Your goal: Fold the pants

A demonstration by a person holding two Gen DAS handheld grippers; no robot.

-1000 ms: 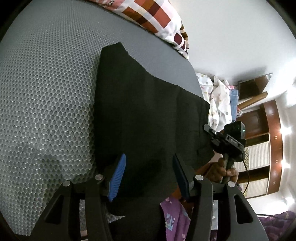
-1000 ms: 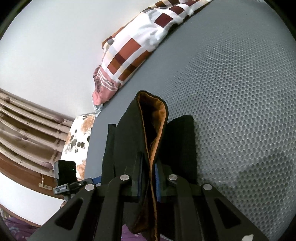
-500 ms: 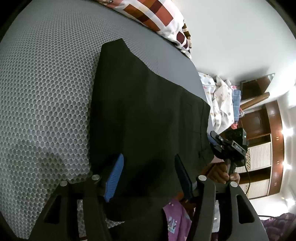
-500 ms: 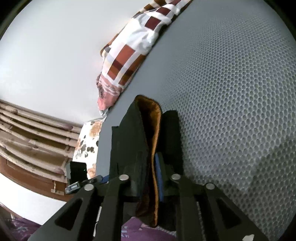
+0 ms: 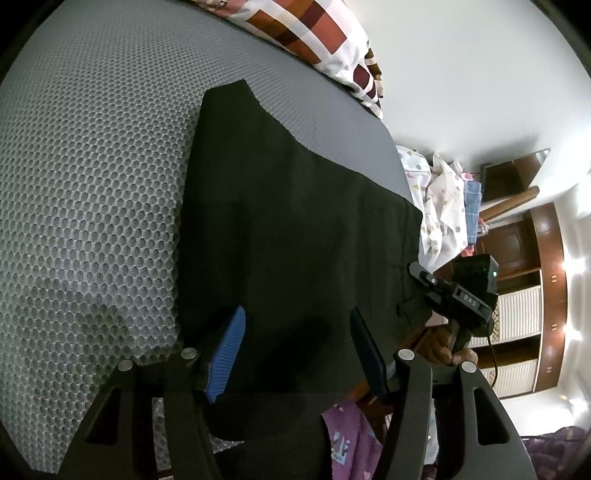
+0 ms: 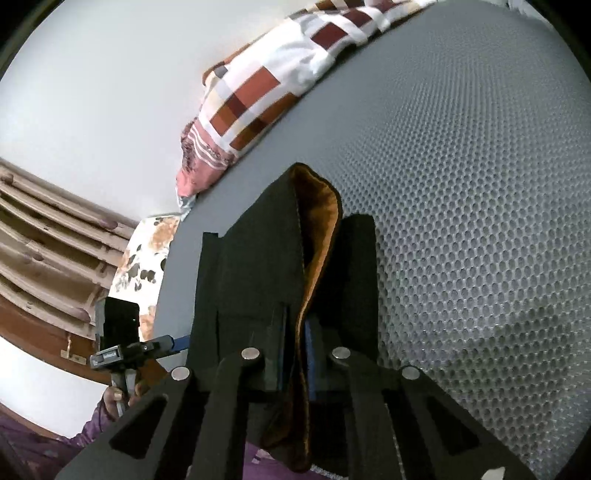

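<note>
Pants [image 5: 295, 229]: one pair, black, spread flat on a grey honeycomb-textured mattress [image 5: 92, 166], which serves as the landmark below. One end of the garment hangs over the mattress's near edge, where both tools work.

Obstructions: none lies on the garment. One checked pillow [image 5: 314, 33] in red, brown and white rests at the mattress's far edge, well apart from the pants. Beyond the mattress's side, a heap of pale printed laundry [image 5: 439, 206] sits beside dark wooden shelving [image 5: 532, 266]. On the opposite side of the mattress, a floral cushion [image 6: 144, 266] lies against a slatted wooden frame [image 6: 48, 236]. Walls are plain white.

Left gripper [image 5: 299, 343]: blue pads spread wide, poised above the pants at the mattress's near edge, holding nothing.

Right gripper [image 6: 295, 354]: jaws pinched on the edge of the pants [image 6: 266, 280], where an orange-brown lining [image 6: 317, 236] shows inside the raised fold. The fabric stands up off the mattress between its fingers.

Count: one pair of pants, one pillow, one cushion, two grippers. Each gripper appears in the other's view, held by a hand at the mattress's near edge.
</note>
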